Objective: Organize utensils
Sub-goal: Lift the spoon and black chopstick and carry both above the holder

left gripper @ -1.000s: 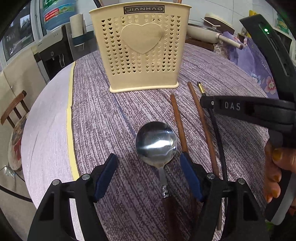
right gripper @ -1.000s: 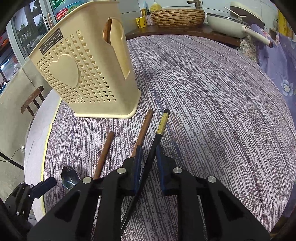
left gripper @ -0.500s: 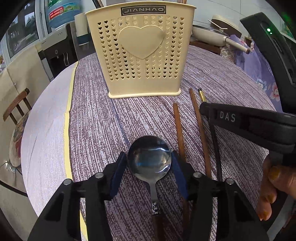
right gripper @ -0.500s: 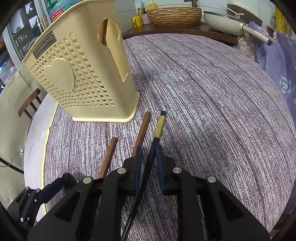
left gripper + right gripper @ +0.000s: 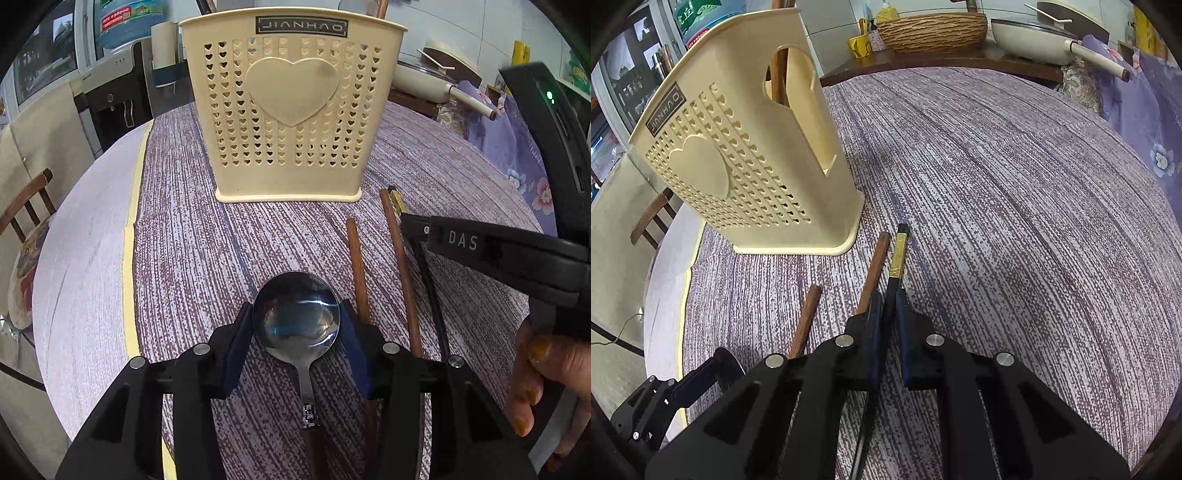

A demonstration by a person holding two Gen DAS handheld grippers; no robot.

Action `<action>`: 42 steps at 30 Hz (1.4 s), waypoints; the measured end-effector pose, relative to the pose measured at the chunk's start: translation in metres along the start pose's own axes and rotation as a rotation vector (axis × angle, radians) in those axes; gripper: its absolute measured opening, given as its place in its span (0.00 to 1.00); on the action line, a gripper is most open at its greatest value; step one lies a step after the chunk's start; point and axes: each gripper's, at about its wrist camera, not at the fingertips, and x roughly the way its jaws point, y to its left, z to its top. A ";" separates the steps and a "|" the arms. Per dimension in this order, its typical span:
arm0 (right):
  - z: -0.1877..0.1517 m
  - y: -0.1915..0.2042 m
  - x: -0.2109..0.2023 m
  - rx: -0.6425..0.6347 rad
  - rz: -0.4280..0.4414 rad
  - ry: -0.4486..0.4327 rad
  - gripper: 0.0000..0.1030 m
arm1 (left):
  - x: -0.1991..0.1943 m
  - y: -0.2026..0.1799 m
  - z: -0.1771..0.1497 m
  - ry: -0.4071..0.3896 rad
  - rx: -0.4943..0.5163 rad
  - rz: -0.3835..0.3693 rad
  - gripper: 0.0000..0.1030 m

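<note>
My left gripper (image 5: pixel 295 332) is matte black with blue finger pads (image 5: pixel 236 345) and silver screws; at three o'clock, my right gripper (image 5: pixel 888 332) reads "DAS", its green light lit, and my hand (image 5: pixel 543 387) shows yellow-painted nails.

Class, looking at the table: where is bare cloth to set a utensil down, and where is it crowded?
Bare: the wide cloth right of the black chopstick, and the strip between spoon and holder. Crowded: the brown chopsticks, both grippers.
</note>
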 end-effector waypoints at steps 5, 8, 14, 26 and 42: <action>0.002 -0.010 -0.008 0.049 0.052 -0.033 0.08 | -0.008 0.007 0.006 -0.037 -0.028 -0.045 0.45; 0.004 -0.017 -0.022 0.074 0.086 -0.087 0.08 | -0.015 0.014 0.012 -0.068 -0.056 -0.068 0.45; 0.009 -0.024 -0.067 0.078 0.170 -0.221 0.08 | -0.045 0.022 0.026 -0.173 -0.077 -0.097 0.45; 0.010 -0.018 -0.143 -0.044 0.261 -0.393 0.08 | -0.081 0.030 0.046 -0.306 -0.082 -0.098 0.45; 0.011 -0.012 -0.156 -0.091 0.253 -0.412 0.07 | -0.085 0.037 0.050 -0.327 -0.086 -0.088 0.45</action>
